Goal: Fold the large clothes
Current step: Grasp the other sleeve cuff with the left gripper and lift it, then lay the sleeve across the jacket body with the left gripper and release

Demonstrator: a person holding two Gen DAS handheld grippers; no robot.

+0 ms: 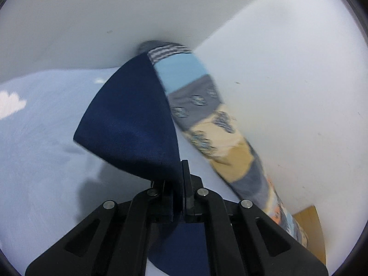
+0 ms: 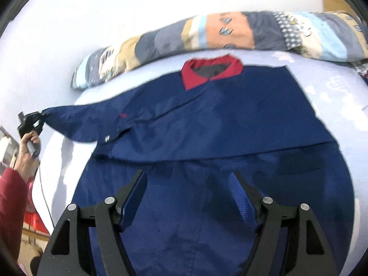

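A large navy jacket (image 2: 218,124) with a red collar (image 2: 195,78) lies spread on a pale blue bed sheet (image 2: 340,105). Its right part is folded over the body. My left gripper (image 1: 178,172) is shut on the end of the navy sleeve (image 1: 133,119) and holds it stretched out to the left, lifted off the bed; it also shows in the right wrist view (image 2: 42,117). My right gripper (image 2: 187,179) is open and empty, hovering over the jacket's lower half.
A rolled patchwork quilt (image 2: 207,36) lies along the far edge of the bed against a white wall (image 1: 115,11); it also shows in the left wrist view (image 1: 207,105). The bed's left edge (image 2: 46,184) drops beside a red-sleeved arm (image 2: 11,197).
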